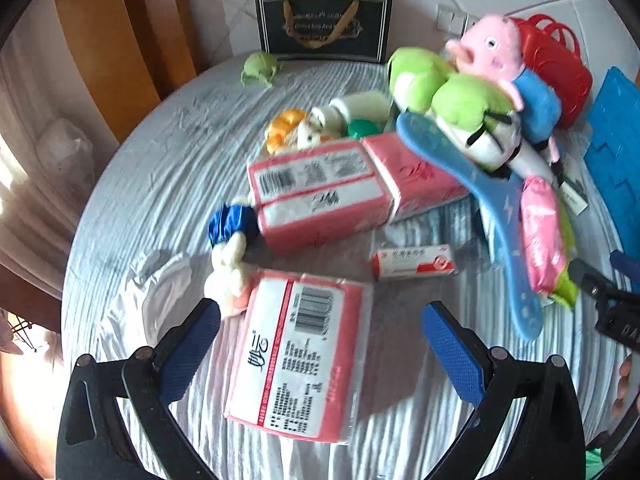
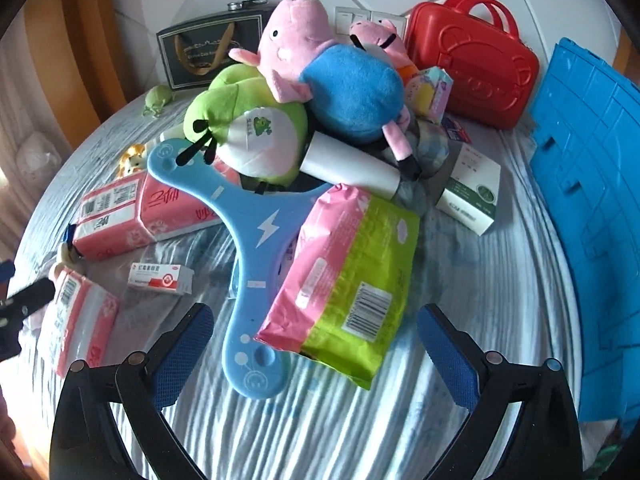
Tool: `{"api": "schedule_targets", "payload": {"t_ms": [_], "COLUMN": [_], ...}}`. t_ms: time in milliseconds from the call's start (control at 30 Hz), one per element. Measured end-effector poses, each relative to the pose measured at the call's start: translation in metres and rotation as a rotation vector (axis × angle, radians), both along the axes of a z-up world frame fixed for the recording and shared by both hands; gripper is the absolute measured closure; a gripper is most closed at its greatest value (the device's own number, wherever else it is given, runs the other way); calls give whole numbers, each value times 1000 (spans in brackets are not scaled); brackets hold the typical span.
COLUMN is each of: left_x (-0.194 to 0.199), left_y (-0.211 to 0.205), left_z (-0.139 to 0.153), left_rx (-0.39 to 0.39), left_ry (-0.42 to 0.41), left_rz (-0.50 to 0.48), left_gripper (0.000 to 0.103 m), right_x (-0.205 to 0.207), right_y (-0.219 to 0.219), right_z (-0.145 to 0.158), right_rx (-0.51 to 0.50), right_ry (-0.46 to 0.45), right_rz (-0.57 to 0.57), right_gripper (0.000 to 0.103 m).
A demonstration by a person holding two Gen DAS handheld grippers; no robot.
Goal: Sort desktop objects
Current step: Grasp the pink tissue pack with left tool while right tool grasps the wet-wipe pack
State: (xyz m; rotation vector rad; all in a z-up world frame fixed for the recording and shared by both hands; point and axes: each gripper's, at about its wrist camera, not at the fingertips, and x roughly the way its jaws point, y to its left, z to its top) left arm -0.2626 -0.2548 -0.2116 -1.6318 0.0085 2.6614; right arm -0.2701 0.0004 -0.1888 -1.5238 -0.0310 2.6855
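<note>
My left gripper [image 1: 320, 344] is open, its blue pads either side of a pink tissue pack [image 1: 300, 356] lying on the striped tablecloth; whether they touch it I cannot tell. Two more pink tissue packs [image 1: 320, 196] lie beyond it. My right gripper [image 2: 314, 344] is open and empty, just in front of a pink-and-green wipes pack [image 2: 348, 280] and a blue boomerang toy [image 2: 256, 248]. Behind them is a pile: a green frog plush [image 2: 248, 128], a pink pig plush in blue [image 2: 332, 72], and a white tube [image 2: 348, 164].
A small red-and-white medicine box [image 2: 162, 278] lies left of the boomerang. A white-and-green box [image 2: 472, 192], a red toy case [image 2: 472, 68] and a blue plastic crate [image 2: 592, 208] stand on the right. A black gift bag [image 1: 324, 24] stands against the wall. A small white plush [image 1: 230, 272] lies by the near tissue pack.
</note>
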Motion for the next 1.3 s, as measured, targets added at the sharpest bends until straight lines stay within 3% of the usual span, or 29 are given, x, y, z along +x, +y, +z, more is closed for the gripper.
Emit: {"api": "schedule_targets", "payload": {"t_ms": [133, 267, 433, 667, 1000, 1067, 1167, 1300], "left_x": [-1, -2, -22, -42, -63, -62, -54, -36], "left_y": [-11, -20, -16, -10, 10, 13, 10, 13], "left_z": [-43, -65, -85, -78, -74, -71, -62, -45], "left_rx": [-2, 23, -1, 11, -8, -6, -15, -25], "left_ry": [-107, -150, -185, -137, -132, -131, -116, -80], "left_rz": [0, -3, 0, -11, 14, 13, 12, 20], "left_gripper": [0, 0, 0, 11, 12, 12, 12, 12], "right_x": [-7, -14, -25, -46, -77, -74, -66, -47], "right_y": [-4, -1, 10, 34, 49, 48, 42, 41], "right_z": [-23, -35, -47, -53, -71, -70, -63, -56], "right_rx": [11, 19, 31, -30, -101, -101, -66, -93], "right_ry": [-65, -86, -104, -103, -176, -166, -153, -152], "right_rz": [-27, -26, -42, -100, -119, -108, -79, -41], "right_gripper": [0, 0, 0, 0, 0, 10, 18, 21]}}
